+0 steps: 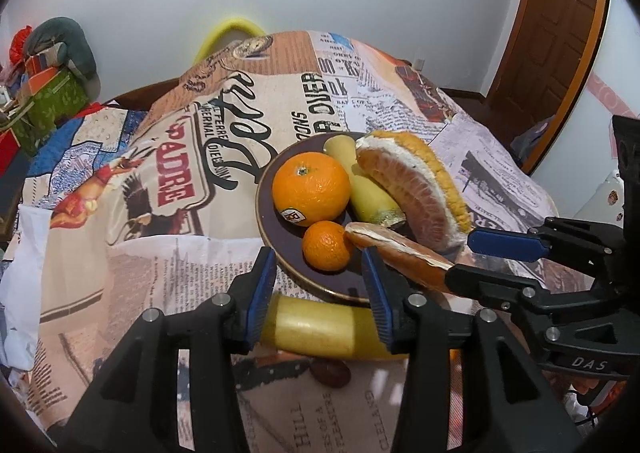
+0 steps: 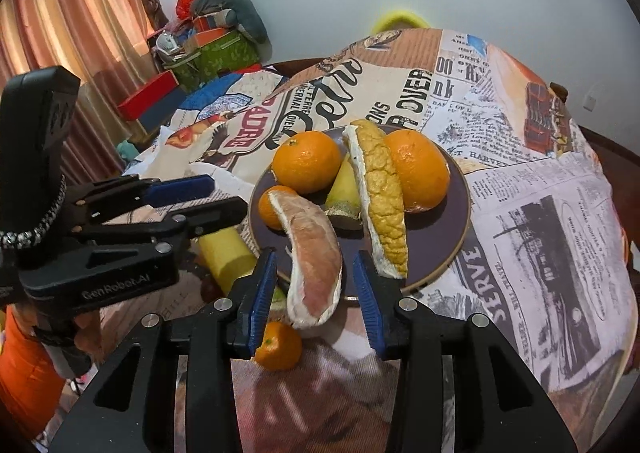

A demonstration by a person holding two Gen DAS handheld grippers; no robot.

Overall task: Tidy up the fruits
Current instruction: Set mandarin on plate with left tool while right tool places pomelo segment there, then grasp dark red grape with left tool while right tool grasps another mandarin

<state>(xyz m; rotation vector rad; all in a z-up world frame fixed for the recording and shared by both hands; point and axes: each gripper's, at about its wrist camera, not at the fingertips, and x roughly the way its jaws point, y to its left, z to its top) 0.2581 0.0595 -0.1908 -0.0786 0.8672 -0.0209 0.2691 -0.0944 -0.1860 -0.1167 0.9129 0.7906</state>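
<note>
A dark round plate [image 1: 268,213] [image 2: 452,221] holds a large orange [image 1: 310,189] [image 2: 306,163], a small mandarin [image 1: 326,247] [image 2: 269,207], a banana piece [image 1: 368,189] [image 2: 344,189], a pomelo wedge with peel [image 1: 420,189] [image 2: 384,205] and a second orange [image 2: 420,173]. My left gripper [image 1: 318,299] [image 2: 200,201] is open, straddling a yellow banana piece [image 1: 316,329] [image 2: 226,253] lying on the table by the plate's rim. My right gripper [image 2: 316,301] [image 1: 476,257] is open around a peeled pomelo segment [image 2: 316,269] [image 1: 400,257] that leans over the plate's near rim.
A newspaper-print cloth [image 1: 160,253] [image 2: 540,213] covers the table. A loose mandarin [image 2: 278,347] lies on the cloth under my right gripper. A dark date-like fruit [image 1: 330,373] lies near my left gripper. Boxes and clutter [image 1: 44,93] [image 2: 208,53] sit at far left.
</note>
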